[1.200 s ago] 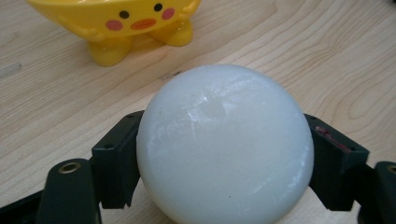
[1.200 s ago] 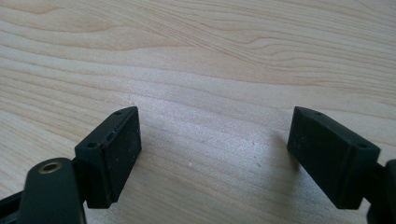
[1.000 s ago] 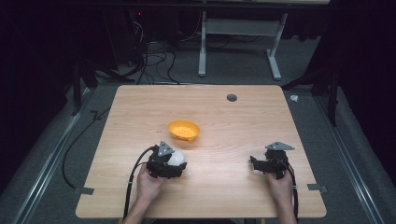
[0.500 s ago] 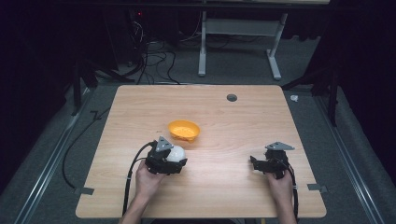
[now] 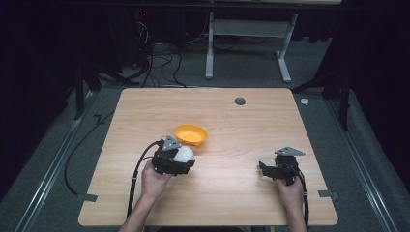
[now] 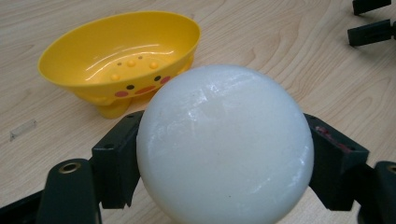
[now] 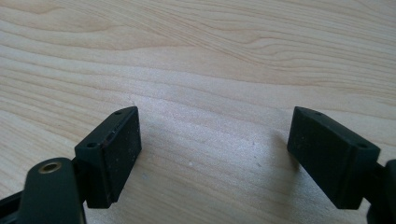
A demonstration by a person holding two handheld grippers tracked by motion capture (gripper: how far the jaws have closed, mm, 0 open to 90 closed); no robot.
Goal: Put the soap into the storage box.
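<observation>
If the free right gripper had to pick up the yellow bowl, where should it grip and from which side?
Probably the rim of the bowl, one jaw inside and one outside, coming down from above. The bowl stands upright on small feet with its mouth open, and its flared wall looks too wide to span. The side away from the ball is freer, as the left gripper holds the ball close by. The right gripper is open over bare table.

Lab-like recording room, dark curtained walls, grey carpet floor (image 5: 58, 145), tangled cables (image 5: 154, 58) at 11 o'clock, white desk frame (image 5: 246, 48) at 12, lone wooden surface (image 5: 232, 193)
</observation>
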